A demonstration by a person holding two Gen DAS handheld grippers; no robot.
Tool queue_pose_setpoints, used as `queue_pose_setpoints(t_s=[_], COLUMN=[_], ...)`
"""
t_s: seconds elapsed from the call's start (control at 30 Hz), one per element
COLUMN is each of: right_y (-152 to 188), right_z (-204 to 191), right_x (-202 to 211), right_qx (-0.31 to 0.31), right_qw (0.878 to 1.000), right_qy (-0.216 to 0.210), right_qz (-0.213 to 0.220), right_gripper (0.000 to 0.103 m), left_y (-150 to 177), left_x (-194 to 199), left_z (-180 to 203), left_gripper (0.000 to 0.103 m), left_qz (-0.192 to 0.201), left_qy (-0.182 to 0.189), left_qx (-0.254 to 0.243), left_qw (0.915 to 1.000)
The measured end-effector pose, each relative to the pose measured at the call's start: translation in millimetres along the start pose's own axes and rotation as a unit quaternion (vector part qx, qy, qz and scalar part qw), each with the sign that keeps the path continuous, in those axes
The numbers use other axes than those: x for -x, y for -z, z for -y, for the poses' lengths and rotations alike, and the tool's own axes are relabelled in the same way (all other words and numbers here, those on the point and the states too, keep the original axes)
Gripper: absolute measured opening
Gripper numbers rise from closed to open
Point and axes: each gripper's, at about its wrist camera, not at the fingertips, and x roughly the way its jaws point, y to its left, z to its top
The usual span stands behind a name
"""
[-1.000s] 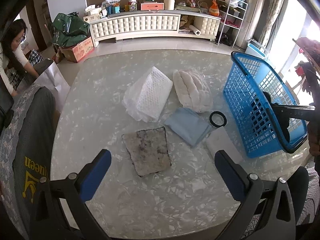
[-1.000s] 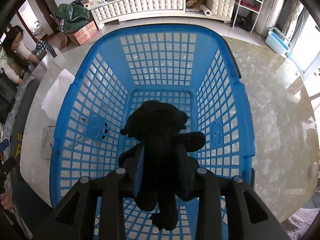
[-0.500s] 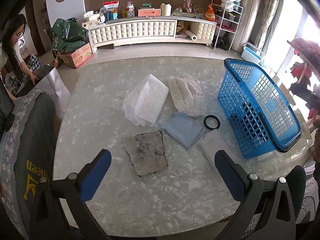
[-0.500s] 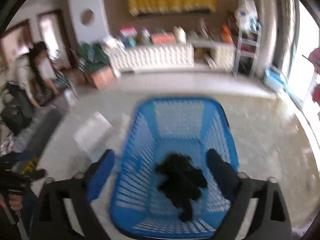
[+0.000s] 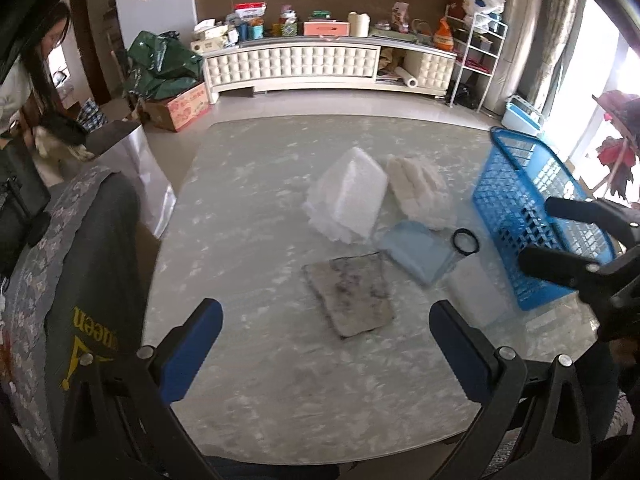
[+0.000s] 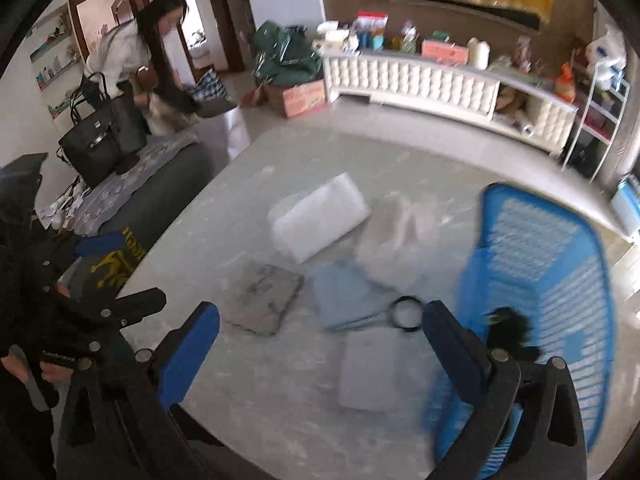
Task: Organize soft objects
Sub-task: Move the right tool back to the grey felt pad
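Observation:
A blue basket (image 5: 532,216) stands at the table's right; a black plush toy (image 6: 510,330) lies inside it. On the marble table lie a white mesh-wrapped pillow (image 5: 346,196), a fluffy white cushion (image 5: 420,190), a light blue folded cloth (image 5: 416,254), a mottled grey pad (image 5: 348,294), a white pad (image 6: 368,370) and a black ring (image 5: 465,241). My left gripper (image 5: 324,350) is open and empty above the table's near edge. My right gripper (image 6: 320,350) is open and empty, pulled back over the near right of the table, left of the basket.
A dark chair back (image 5: 92,264) with yellow lettering stands at the table's left edge. A woman (image 6: 132,48) with bags is at the far left. A white cabinet (image 5: 320,66) and shelf rack (image 5: 480,64) line the back wall.
My right gripper let go of the black plush toy, which now lies in the basket, and pulled back up and left. My left gripper rose slightly.

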Motion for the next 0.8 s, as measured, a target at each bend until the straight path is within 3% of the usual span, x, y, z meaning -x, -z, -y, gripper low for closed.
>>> queue_pose_setpoints(t_s=[0.2, 0.6, 0.7, 0.8], right_y=[-16.7, -3.0, -1.5, 3.2], right_z=[-23.0, -62.6, -68.8, -72.6], right_x=[-46.1, -121.4, -133.0, -143.5], right_qx=[0.000, -0.002, 0.000, 0.005], right_qw=[0.999, 0.991, 0.989, 0.986], right_qy=[-0.019, -0.033, -0.027, -0.010], right_qz=[-0.040, -0.130, -0.147, -0.165], right_gripper=[0.102, 0.097, 0.091, 0.079], left_y=[9.2, 20.0, 21.7, 23.9], left_x=[-9.1, -34.8, -43.1, -50.2], left_z=[-33.8, -76.4, -83.5, -88.6], left_gripper=[0.103, 0.103, 0.103, 0.103], left_qz=[-0.016, -0.043, -0.051, -0.057], left_qy=[-0.014, -0.024, -0.026, -0.026], left_qx=[0.020, 0.037, 0.039, 0.040], left_qw=[0.9996, 0.9981, 0.9976, 0.9972])
